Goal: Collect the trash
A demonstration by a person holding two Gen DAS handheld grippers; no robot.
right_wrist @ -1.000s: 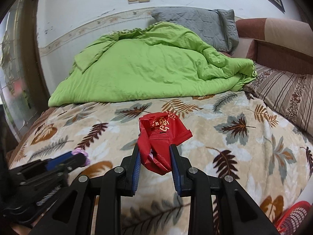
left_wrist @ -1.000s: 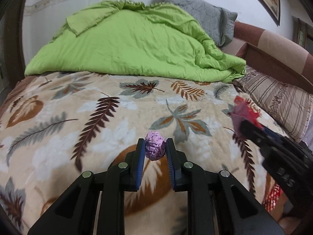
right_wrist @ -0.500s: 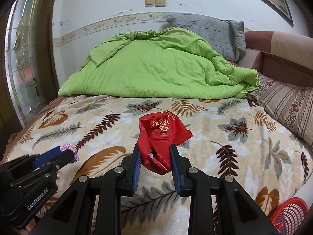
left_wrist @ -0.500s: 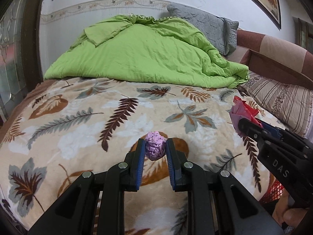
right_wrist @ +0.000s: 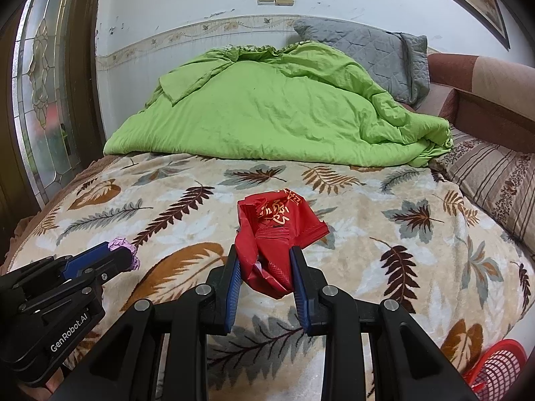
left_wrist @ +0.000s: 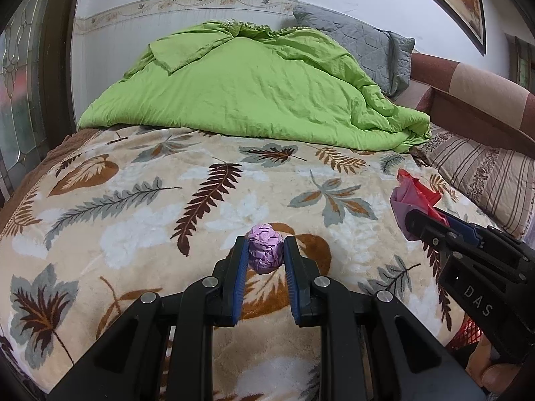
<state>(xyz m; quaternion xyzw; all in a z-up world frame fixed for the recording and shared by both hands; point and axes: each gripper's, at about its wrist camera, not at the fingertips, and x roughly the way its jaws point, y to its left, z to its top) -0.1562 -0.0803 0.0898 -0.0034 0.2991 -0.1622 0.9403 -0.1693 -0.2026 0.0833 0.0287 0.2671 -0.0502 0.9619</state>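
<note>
My left gripper (left_wrist: 265,249) is shut on a crumpled purple foil ball (left_wrist: 265,253) and holds it above the leaf-patterned blanket (left_wrist: 133,220). My right gripper (right_wrist: 264,259) is shut on a crumpled red wrapper (right_wrist: 276,230) with gold print, also held above the blanket. The right gripper with the wrapper (left_wrist: 413,193) shows at the right of the left wrist view. The left gripper with the foil ball (right_wrist: 125,250) shows at the lower left of the right wrist view. A red mesh basket (right_wrist: 495,367) stands off the bed's front right corner.
A rumpled green duvet (left_wrist: 260,93) covers the far half of the bed, with a grey pillow (left_wrist: 367,46) behind it. A striped pillow (left_wrist: 481,177) and a brown headboard (left_wrist: 485,100) lie on the right. A glass door (right_wrist: 40,100) stands on the left.
Both grippers have pulled back from the bed and risen with their trash still held; more of the blanket's near edge and the red basket show now.
</note>
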